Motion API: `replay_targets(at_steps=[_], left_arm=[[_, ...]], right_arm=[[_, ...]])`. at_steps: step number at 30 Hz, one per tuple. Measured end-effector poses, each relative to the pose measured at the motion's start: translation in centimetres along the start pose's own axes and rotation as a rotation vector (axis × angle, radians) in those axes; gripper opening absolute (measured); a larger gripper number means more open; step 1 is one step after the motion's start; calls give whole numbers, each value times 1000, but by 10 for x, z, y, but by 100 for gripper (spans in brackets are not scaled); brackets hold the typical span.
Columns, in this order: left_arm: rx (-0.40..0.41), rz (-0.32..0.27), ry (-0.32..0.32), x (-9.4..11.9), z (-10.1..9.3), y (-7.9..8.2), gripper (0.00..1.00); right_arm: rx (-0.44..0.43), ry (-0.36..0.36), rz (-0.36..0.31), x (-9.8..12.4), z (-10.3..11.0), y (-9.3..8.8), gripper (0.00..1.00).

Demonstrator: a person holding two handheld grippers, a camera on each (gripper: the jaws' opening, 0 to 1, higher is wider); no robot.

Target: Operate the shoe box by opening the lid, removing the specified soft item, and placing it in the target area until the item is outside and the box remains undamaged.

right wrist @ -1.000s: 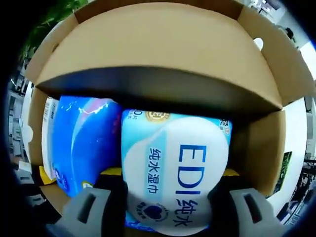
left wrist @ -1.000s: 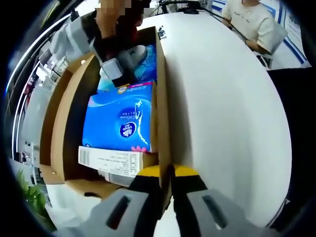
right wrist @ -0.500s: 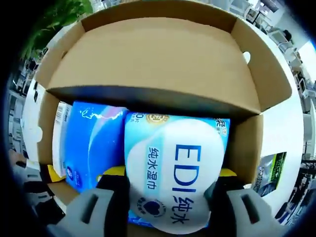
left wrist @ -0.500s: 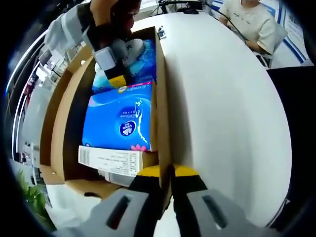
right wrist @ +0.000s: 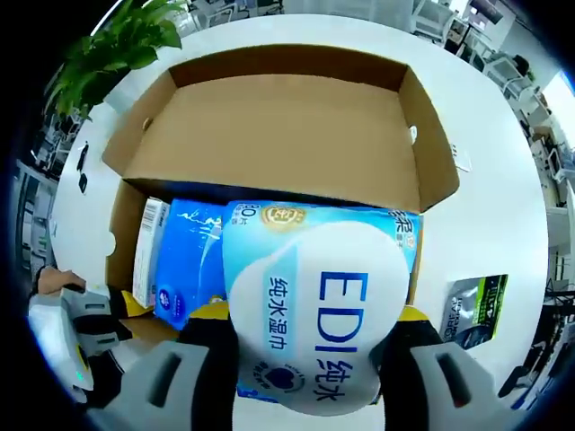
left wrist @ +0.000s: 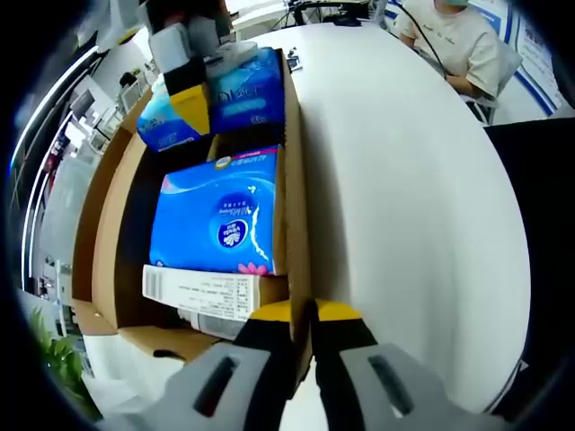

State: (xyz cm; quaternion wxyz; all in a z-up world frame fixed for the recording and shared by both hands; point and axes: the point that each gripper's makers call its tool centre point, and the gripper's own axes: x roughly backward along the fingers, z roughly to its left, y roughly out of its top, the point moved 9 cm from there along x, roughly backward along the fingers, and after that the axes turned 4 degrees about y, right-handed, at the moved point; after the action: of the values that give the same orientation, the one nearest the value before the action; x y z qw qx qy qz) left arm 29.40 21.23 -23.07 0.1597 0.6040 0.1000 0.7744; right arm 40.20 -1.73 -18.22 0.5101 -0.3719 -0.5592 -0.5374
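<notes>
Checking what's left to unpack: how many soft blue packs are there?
2: the pale blue wet-wipe pack held above the cardboard box by the right gripper; the blue tissue pack inside. Others may be hidden.

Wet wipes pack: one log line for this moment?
right gripper | shut on wet wipes pack | above shoe box | left gripper | clamping box wall

White box (left wrist: 202,292) label print too small to read, seated person (left wrist: 449,40) cut off

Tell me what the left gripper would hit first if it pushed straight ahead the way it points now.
The left gripper is shut on the shoe box side wall, so going forward it would probably just slide along that wall, with the blue tissue pack beside it; depth is unclear.
</notes>
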Motion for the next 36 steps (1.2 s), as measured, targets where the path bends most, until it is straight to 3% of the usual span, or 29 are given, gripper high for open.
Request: replay_targets(at_steps=[8, 12, 21, 28, 33, 36], left_arm=[[0, -1, -1, 1, -2, -1, 5], [1, 0, -1, 2, -3, -1, 5], [0, 0, -1, 2, -2, -2, 5], [2, 1, -1, 1, -3, -2, 5], [2, 0, -2, 1, -3, -2, 5], [-1, 3, -1, 0, -2, -2, 5]], right_arm=[[26, 10, -35, 23, 20, -30, 62], [41, 22, -46, 42, 32, -54, 62], [65, -25, -13, 61, 35, -89, 62], [66, -39, 41, 63, 30, -109, 62], [72, -61, 107, 45, 29, -133, 62], [51, -54, 87, 47, 33, -138, 62]])
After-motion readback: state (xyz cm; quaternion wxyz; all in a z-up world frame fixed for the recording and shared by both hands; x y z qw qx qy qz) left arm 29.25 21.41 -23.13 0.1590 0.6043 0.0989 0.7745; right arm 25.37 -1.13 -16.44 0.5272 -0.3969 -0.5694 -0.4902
